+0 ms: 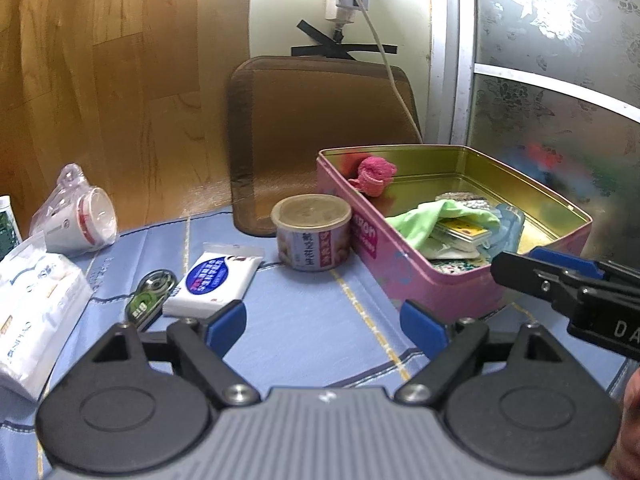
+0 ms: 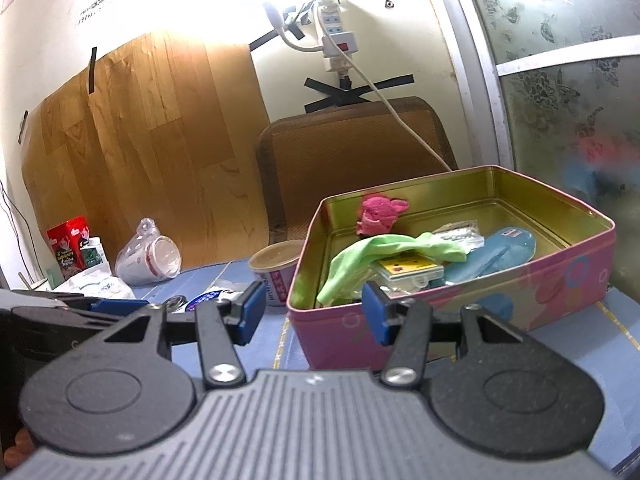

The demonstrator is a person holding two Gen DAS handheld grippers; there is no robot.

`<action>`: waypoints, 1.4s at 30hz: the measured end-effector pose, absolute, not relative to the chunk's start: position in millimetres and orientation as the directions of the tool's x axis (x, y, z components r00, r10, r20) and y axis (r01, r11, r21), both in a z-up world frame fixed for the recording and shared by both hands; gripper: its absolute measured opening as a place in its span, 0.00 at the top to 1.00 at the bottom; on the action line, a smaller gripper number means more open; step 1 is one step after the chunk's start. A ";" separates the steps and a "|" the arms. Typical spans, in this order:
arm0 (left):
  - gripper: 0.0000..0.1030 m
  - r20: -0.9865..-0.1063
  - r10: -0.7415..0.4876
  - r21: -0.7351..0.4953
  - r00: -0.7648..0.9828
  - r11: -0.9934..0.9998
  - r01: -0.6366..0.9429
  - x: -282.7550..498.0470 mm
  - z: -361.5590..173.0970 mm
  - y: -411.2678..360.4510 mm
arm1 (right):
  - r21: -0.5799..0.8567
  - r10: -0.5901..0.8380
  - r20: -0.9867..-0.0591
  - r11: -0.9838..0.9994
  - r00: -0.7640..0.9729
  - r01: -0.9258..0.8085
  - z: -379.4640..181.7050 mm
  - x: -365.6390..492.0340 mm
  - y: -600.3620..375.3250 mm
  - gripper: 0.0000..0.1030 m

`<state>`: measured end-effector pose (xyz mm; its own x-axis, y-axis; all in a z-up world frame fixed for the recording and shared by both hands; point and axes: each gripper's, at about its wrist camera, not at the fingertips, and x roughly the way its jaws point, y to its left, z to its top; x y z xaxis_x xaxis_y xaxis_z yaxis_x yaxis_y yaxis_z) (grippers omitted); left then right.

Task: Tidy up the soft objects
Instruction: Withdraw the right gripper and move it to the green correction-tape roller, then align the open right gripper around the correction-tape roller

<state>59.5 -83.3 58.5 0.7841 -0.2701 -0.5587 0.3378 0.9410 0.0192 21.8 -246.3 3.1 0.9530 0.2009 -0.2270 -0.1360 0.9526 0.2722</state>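
Note:
A pink tin box (image 1: 440,280) (image 2: 480,292) stands open on the blue tablecloth. Inside lie a pink cloth (image 1: 374,174) (image 2: 380,210), a green cloth (image 1: 432,220) (image 2: 384,252), a yellow card box (image 2: 412,268) and a blue insole (image 2: 500,252). My left gripper (image 1: 324,326) is open and empty over the cloth, left of the tin. My right gripper (image 2: 314,312) is open and empty just in front of the tin's near corner; it also shows in the left wrist view (image 1: 560,280).
A lidded can (image 1: 310,232) (image 2: 276,270) stands beside the tin. A wet-wipe pack (image 1: 214,280), a tape dispenser (image 1: 150,294), a tissue pack (image 1: 36,312) and a bagged cup (image 1: 80,216) (image 2: 148,258) lie to the left. A brown cushion (image 1: 320,136) leans on the wall.

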 end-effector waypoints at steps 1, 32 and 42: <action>0.11 -0.557 -0.266 0.019 0.787 0.943 0.333 59.4 57.9 -80.7 | 0.270 0.203 -0.229 0.953 0.952 -0.138 3.4 22.1 -244.2 0.46; 0.08 -0.442 0.091 -0.091 0.893 0.985 -0.145 58.7 12.8 120.0 | 0.092 0.386 -0.461 0.916 0.799 -0.390 -7.9 206.9 -29.5 0.39; 0.07 -0.437 0.056 -0.168 0.898 0.975 -0.143 57.9 11.4 133.3 | 0.030 0.462 -0.519 0.851 0.720 -0.524 -17.7 217.0 -6.2 0.50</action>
<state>57.9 133.3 11.4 0.8979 0.0562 -0.4366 -0.1430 0.9753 -0.1684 217.0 -6.2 -17.7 0.7196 0.4617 -0.5187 -0.5243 0.8510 0.0303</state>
